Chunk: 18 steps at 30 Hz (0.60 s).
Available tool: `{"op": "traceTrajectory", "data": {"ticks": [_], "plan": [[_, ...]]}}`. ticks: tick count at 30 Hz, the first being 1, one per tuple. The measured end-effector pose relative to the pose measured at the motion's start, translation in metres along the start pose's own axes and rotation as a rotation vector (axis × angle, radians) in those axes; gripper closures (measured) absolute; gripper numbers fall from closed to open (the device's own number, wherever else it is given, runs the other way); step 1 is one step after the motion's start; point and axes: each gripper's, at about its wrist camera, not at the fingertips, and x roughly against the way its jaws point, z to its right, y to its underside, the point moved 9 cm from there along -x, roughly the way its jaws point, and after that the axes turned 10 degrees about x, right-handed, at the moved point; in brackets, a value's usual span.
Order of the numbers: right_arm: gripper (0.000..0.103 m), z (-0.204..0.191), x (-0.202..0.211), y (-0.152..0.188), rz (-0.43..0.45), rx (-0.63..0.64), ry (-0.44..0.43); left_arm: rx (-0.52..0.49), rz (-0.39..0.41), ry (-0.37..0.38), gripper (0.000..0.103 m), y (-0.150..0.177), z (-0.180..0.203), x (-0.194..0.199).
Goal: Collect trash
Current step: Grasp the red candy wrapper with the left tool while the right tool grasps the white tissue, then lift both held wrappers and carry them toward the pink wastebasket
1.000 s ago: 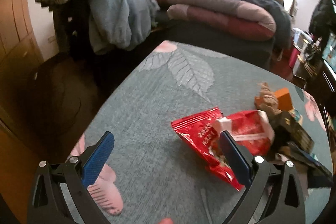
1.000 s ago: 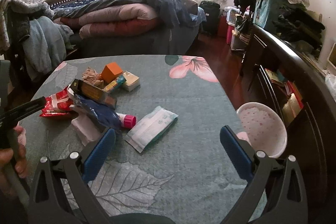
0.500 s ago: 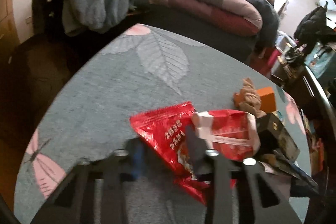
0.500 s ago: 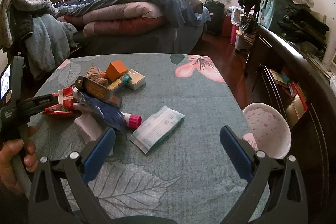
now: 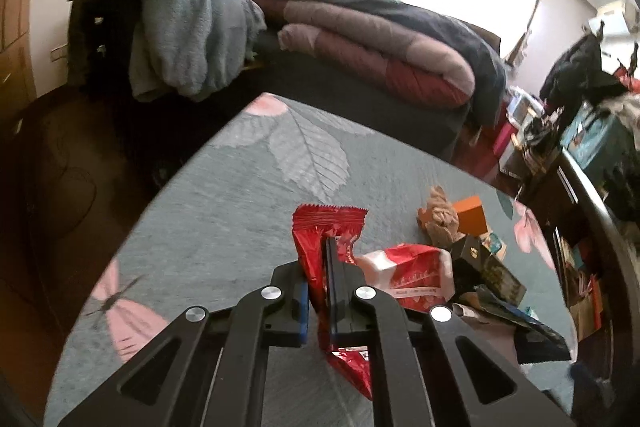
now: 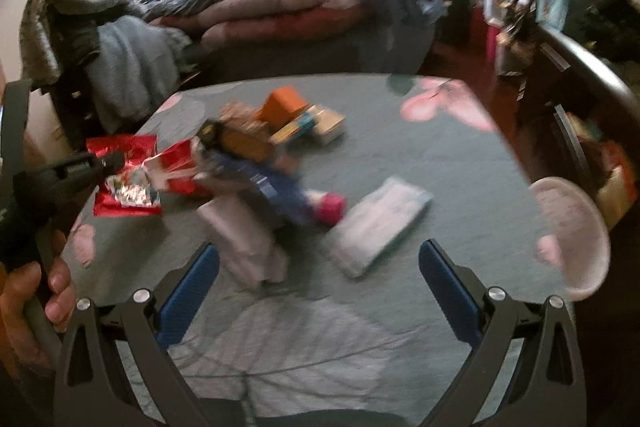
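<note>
A red foil snack wrapper stands pinched between the pads of my left gripper, whose jaws are closing tight on it; its lower end hangs below the fingers. The right wrist view shows this gripper at the left with the red wrapper lifted off the cloth. Behind it lies a heap of trash: a second red and white wrapper, a dark blue packet and a pale wrapper. My right gripper hovers open near the heap with nothing between its fingers.
The grey-green tablecloth has leaf and flower prints. Also on it are a crumpled brown paper, an orange box, a black box and a tissue pack. A pink bowl sits at the table's right edge.
My left gripper went from wide open to shut on the red wrapper and raised it. The right gripper moved closer to the heap and its view is blurred.
</note>
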Motion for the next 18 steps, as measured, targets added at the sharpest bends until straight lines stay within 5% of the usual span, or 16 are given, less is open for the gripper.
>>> {"op": "traceTrajectory", "data": {"ticks": [9, 10, 12, 15, 18], "plan": [[0.007, -0.046, -0.051, -0.008, -0.057, 0.027, -0.11, 0.04, 0.044, 0.044, 0.096, -0.012, -0.016, 0.034], [0.013, -0.046, -0.057, -0.01, -0.061, 0.033, -0.105, 0.035, 0.045, 0.049, 0.096, -0.012, -0.016, 0.036], [0.047, -0.048, -0.065, -0.012, -0.077, 0.045, -0.1, 0.025, 0.052, 0.055, 0.096, -0.013, -0.015, 0.039], [0.07, -0.054, -0.062, -0.012, -0.075, 0.036, -0.171, 0.012, 0.061, 0.06, 0.096, -0.014, -0.013, 0.045], [0.073, -0.055, -0.048, -0.011, -0.066, 0.03, -0.207, 0.009, 0.065, 0.082, 0.096, -0.012, -0.011, 0.054]]}}
